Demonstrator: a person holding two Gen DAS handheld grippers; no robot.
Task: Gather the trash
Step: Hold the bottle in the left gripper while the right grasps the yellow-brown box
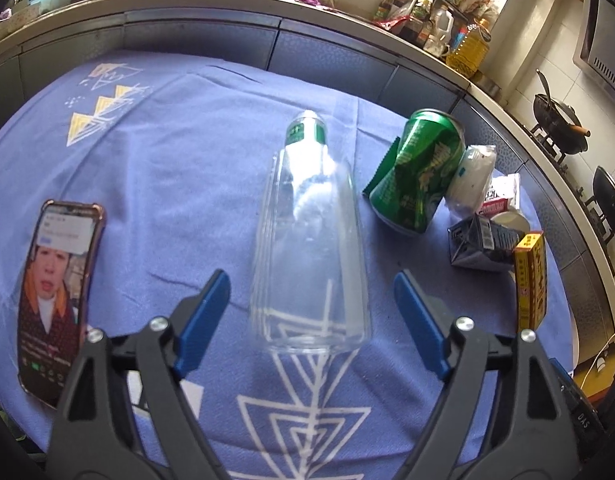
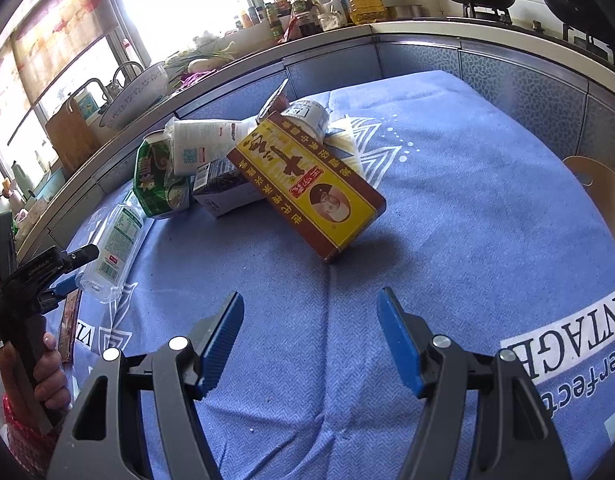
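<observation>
Trash lies scattered on a blue-clothed surface [image 2: 447,216], most of it heaped toward the far edge by the kitchen cabinets. Left hand-held gripper [image 1: 311,312] has its blue pads spread wide apart on either side of the base of a clear bottle [image 1: 307,240], which lies on its side with its green-labelled neck pointing at the far edge; the pads do not touch it. That bottle looks empty, so it should be very light, springy under pressure and slick, apt to roll or squirt out of a hard pinch; a moderate squeeze across the wider body near the base seems the safest hold. Right of it stands a dented green can [image 1: 419,176], thin-walled and light, leaning against a white packet [image 1: 473,174], with a dark carton [image 1: 483,246] and a yellow box [image 1: 531,280] nearer the right edge. Right hand-held gripper [image 2: 311,336] is also open and holds nothing, hovering over bare cloth short of the yellow box, which is propped at a tilt on the carton. The box is stiff cardboard with flat faces, probably light, and would take a grip across its narrow thickness at the raised lower corner. A phone [image 1: 55,292] lies near the left edge and is not trash.
</observation>
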